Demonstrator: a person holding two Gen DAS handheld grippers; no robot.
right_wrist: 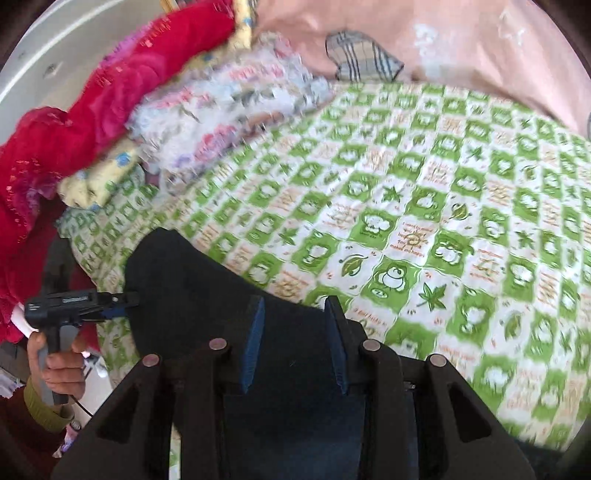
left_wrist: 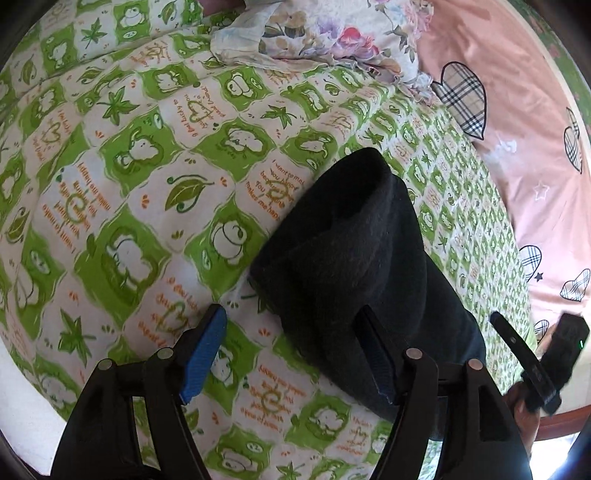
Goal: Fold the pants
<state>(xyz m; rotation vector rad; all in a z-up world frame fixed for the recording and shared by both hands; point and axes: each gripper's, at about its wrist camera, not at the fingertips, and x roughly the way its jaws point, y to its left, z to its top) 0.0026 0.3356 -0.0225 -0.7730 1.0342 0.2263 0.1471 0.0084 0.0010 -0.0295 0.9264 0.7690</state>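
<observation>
The black pants lie in a folded bundle on the green and white patterned bedsheet. My left gripper is open, its right blue finger over the pants' near edge and its left finger over the sheet. In the right wrist view the pants sit under my right gripper, whose jaws stand apart over the cloth. The left gripper shows there at the pants' left edge, held in a hand. The right gripper shows at the lower right of the left wrist view.
A floral pillow and a pink quilt with plaid hearts lie at the bed's far side. A red blanket and a floral pillow are piled at the left. The bed edge is near the lower left.
</observation>
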